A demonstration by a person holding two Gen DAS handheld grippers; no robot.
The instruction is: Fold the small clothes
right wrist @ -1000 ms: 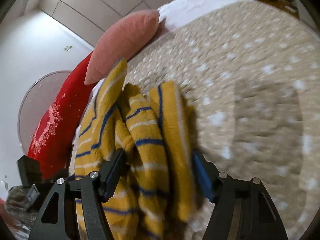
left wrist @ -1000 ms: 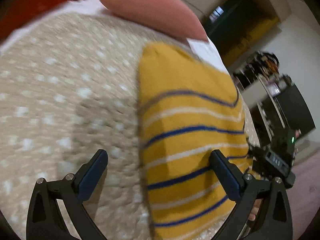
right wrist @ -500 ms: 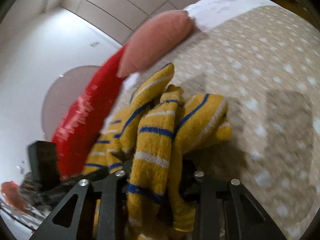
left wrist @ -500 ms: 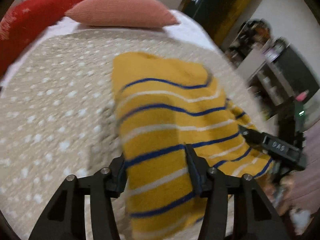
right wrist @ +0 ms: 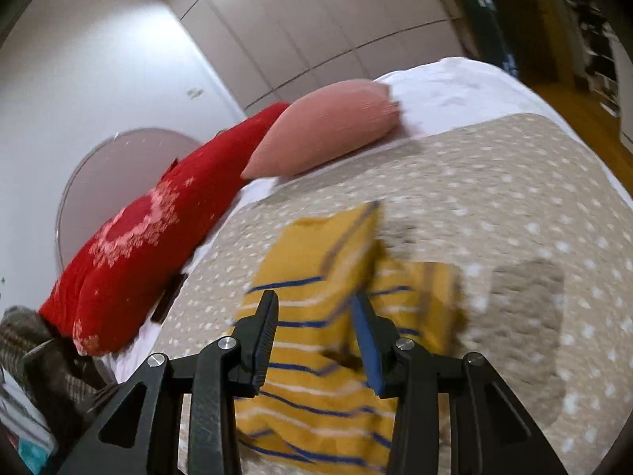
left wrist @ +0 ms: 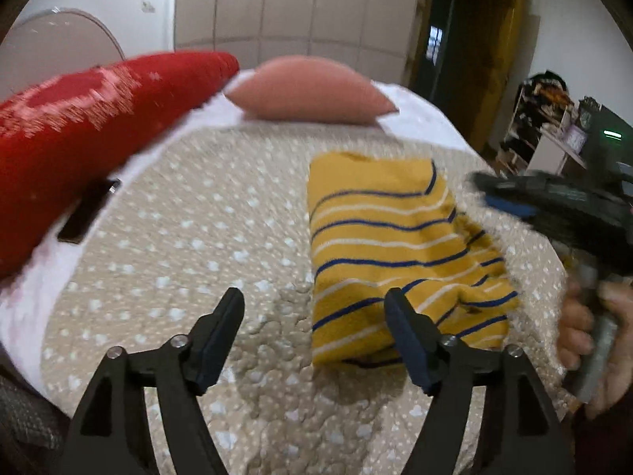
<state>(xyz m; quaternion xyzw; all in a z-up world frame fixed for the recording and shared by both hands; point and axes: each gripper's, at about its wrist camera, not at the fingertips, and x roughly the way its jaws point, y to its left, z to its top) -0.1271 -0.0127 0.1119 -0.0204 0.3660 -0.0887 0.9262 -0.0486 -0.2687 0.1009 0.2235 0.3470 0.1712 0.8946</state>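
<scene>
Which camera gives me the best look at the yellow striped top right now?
The left wrist view. There the yellow striped top lies on the bed in full outline, folded, with its stripes fairly sharp. In the right wrist view the top is blurred and partly hidden behind the right gripper, with its lower edge cut off by the frame.

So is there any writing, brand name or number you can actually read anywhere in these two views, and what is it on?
None can be read.
The right gripper in the left wrist view: any marking on its body is blurred away.
Yellow striped garment: stripes only, no label visible.
Red pillow: a pale pattern, no letters.
Dark flat object beside the red pillow: no legible marking.
Shelves in the background: items too small and blurred to read.
</scene>
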